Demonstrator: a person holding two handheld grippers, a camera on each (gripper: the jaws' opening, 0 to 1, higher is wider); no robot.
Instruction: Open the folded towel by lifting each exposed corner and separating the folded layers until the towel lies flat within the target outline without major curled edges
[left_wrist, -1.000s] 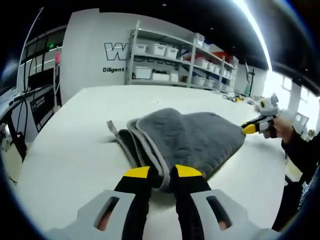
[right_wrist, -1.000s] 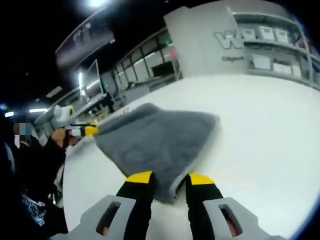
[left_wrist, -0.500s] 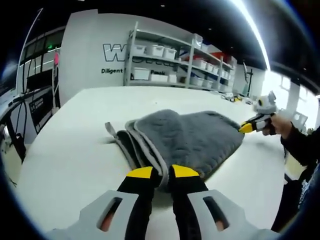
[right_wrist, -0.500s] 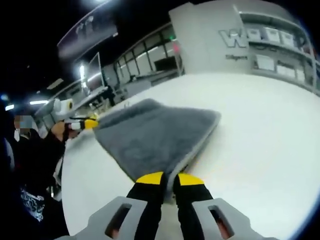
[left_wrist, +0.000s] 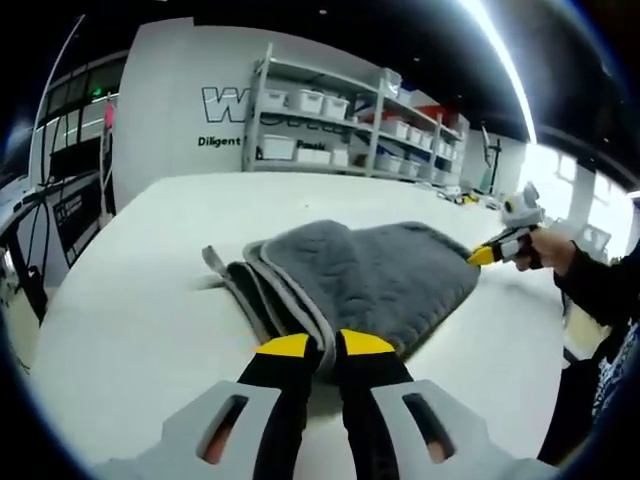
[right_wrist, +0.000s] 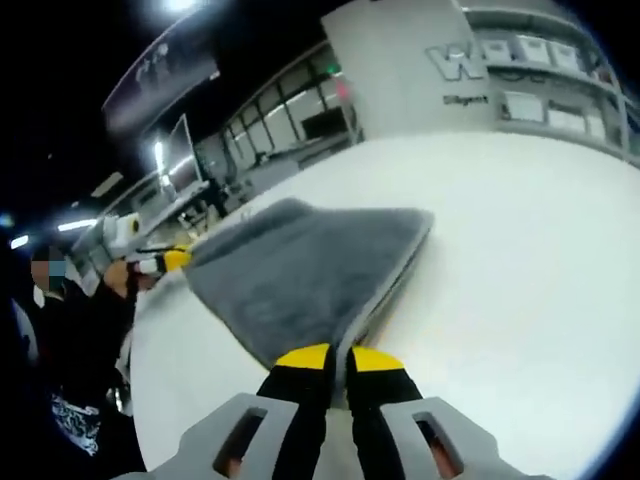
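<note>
A grey folded towel (left_wrist: 375, 270) with a paler hem lies on the white table (left_wrist: 130, 300), its layers showing along the near fold. My left gripper (left_wrist: 325, 345) is shut on the towel's near corner, hem pinched between the yellow tips. Across the towel, the right gripper (left_wrist: 482, 256) holds the far corner in a person's hand (left_wrist: 545, 250). In the right gripper view the right gripper (right_wrist: 340, 357) is shut on the towel's (right_wrist: 300, 275) corner, the top layer raised slightly off the table (right_wrist: 520, 260). The left gripper (right_wrist: 172, 260) shows at the towel's other end.
Metal shelves with white bins (left_wrist: 330, 105) stand past the table's far edge, before a lettered wall. A dark sleeve (left_wrist: 600, 290) is at the table's right side. In the right gripper view the person (right_wrist: 70, 340) stands at the left, with desks (right_wrist: 180, 200) behind.
The right gripper went from open around the towel's corner to shut on it. The left jaws also closed the small gap onto the hem. The towel's top layer has risen a little.
</note>
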